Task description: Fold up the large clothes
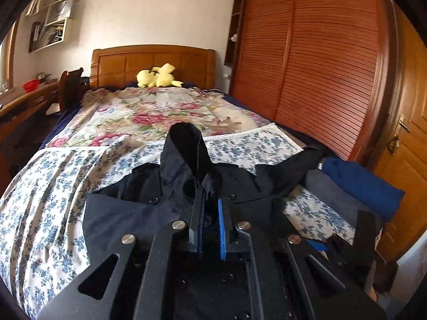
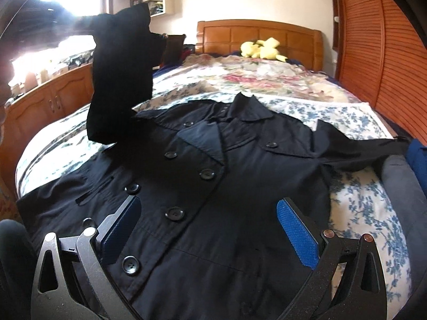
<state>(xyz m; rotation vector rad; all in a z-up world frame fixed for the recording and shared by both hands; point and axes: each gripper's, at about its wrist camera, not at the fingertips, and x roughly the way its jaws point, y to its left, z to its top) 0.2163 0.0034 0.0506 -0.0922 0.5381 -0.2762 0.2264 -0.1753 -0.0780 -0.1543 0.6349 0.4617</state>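
Your left gripper (image 1: 210, 200) is clamped tight on the black sleeve (image 2: 120, 80) of the coat (image 2: 213, 186), and you've got that sleeve lifted clear of the bed, hanging up at the far left in the right wrist view. From the left wrist camera the pinched cloth bunches right up between the blue pads (image 1: 221, 229) and rises in a dark fold in front of the lens. Your right gripper (image 2: 210, 229) is spread wide, holding nothing, hovering over the near front of the coat with a row of buttons between its fingers. The coat lies front up on the blue-flowered sheet (image 2: 360, 208), collar pointing to the far end, its other sleeve stretched flat to the right. A yellow plush toy (image 2: 263, 48) sits by the wooden headboard (image 2: 267, 30), far end.
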